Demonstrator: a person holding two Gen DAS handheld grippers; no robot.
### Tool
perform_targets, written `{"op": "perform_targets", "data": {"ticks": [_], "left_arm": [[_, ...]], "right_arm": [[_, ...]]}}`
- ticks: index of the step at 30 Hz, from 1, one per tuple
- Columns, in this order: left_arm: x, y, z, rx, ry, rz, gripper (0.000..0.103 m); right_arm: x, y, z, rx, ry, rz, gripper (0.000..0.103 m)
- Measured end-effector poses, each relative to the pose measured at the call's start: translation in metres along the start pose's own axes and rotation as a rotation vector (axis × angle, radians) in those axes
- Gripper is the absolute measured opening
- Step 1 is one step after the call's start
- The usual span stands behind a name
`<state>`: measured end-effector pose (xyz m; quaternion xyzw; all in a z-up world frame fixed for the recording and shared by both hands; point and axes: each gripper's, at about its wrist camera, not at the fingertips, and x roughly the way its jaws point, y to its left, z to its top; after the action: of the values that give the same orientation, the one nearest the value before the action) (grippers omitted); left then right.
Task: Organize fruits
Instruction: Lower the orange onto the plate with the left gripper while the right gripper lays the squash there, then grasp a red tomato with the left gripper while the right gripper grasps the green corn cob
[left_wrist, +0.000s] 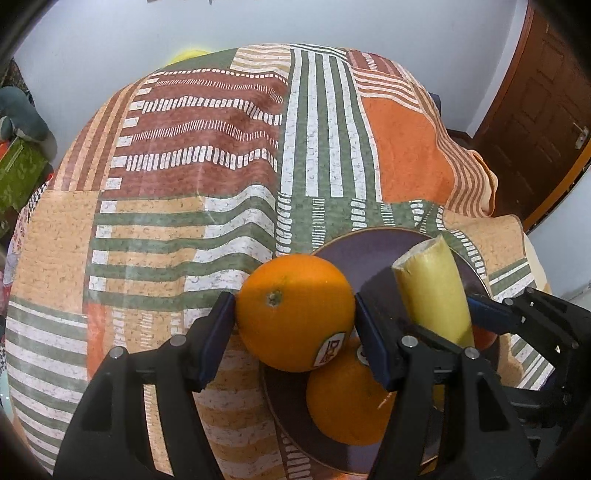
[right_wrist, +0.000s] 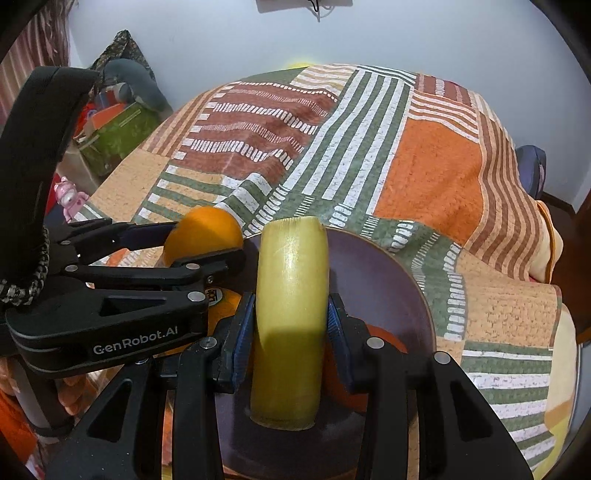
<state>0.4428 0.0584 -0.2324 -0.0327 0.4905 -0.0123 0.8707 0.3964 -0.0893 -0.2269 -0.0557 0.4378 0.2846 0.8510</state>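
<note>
I've got my left gripper (left_wrist: 295, 317) clenched on an orange (left_wrist: 295, 314), my right gripper (right_wrist: 291, 325) grasping the yellow stalk piece (right_wrist: 291, 295) — both over the purple plate (left_wrist: 369, 247). I judge it mid-sort: next, carry each toward twelve o'clock — clear of the second orange (left_wrist: 347, 402).

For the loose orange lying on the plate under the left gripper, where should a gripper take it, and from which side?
Probably from above, fingers across the widest middle of the loose orange. It is round, so only a grip across the full width seems secure. It lies on the plate, crowded by the held orange in the left gripper and the yellow stalk in the right gripper; side approaches look blocked.
</note>
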Motion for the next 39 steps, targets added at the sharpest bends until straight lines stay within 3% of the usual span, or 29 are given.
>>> {"op": "perform_targets", "data": {"ticks": [4,7,11,16,19,25,29,36,39], "left_arm": [[-0.004,0.002,0.0,-0.007,0.005,-0.014,0.065],[-0.016,0.004,-0.001,-0.018,-0.019,-0.033,0.066],[-0.043,-0.001,-0.008,0.015,-0.074,-0.009,0.074],[-0.075,-0.005,-0.022,0.063,-0.109,0.014,0.075],[-0.092,-0.005,-0.034,0.072,-0.108,0.011,0.075],[-0.108,-0.002,-0.072,0.09,-0.08,0.003,0.082],[-0.098,0.001,-0.101,0.109,-0.013,0.013,0.082],[-0.086,0.006,-0.137,0.111,0.039,0.05,0.082],[-0.091,0.018,-0.148,0.074,0.036,0.04,0.082]], "right_arm": [[-0.004,0.003,0.001,-0.013,-0.01,-0.013,0.037],[-0.013,0.003,0.003,-0.019,-0.036,-0.016,0.045],[-0.026,0.002,0.002,-0.017,-0.053,-0.014,0.047],[-0.051,0.007,-0.007,-0.043,-0.078,-0.038,0.048],[-0.069,0.009,-0.017,-0.056,-0.091,-0.049,0.053],[-0.096,0.015,-0.042,-0.064,-0.095,-0.058,0.06],[-0.105,0.018,-0.066,-0.061,-0.085,-0.067,0.066],[-0.089,0.038,-0.095,-0.063,-0.01,-0.034,0.074],[-0.075,0.051,-0.097,-0.075,0.022,-0.032,0.082]]}}
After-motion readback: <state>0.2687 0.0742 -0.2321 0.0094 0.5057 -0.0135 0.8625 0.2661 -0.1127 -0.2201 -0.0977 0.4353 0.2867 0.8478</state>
